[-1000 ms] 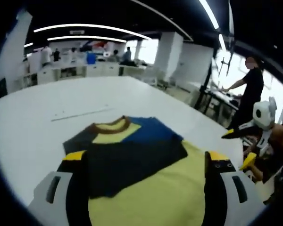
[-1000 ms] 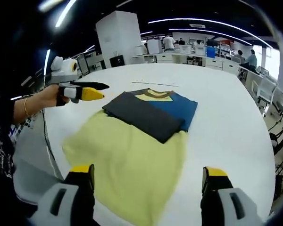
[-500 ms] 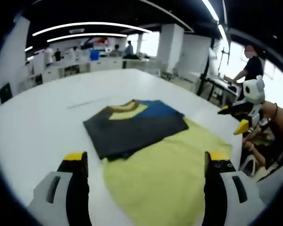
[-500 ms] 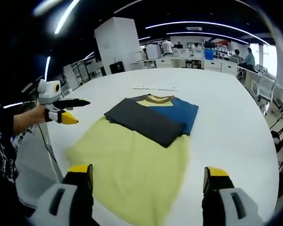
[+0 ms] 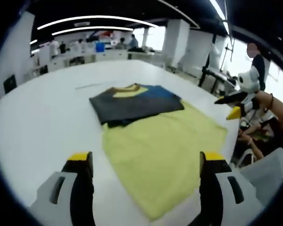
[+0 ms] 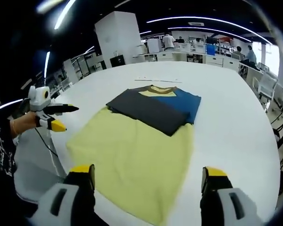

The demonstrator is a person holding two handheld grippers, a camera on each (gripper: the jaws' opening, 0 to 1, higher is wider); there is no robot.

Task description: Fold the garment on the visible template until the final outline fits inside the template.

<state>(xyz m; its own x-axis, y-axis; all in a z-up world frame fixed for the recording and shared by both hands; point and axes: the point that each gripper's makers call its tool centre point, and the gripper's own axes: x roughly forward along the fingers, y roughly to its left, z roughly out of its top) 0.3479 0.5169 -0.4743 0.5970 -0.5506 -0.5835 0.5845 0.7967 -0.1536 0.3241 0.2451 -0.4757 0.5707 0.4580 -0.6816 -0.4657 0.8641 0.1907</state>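
Between the yellow tips of the left claw [image 5: 144, 162] lies the near hem of the soft shirt with a yellow body, dark grey folded sleeves and a blue patch by its brown collar [image 5: 151, 132]. This claw is wide open and holds nothing; it hangs above the cloth and touches nothing. The right claw [image 6: 148, 175] is just the same: wide open, empty, and up in the air over the near hem. The shirt lies flat on the big white round tabletop [image 5: 33, 117]. Its long way runs straight off from both claws, with the yellow bottom part close and the collar far away. The sleeves are already folded in across the chest, so I think the next fold should lift the near hem and carry it up toward the collar. Both claws are about as near to the hem as each other, one at each side, so each could take a corner. I cannot make out a template on the tabletop. Farther off are white desks, a white pillar and some people.
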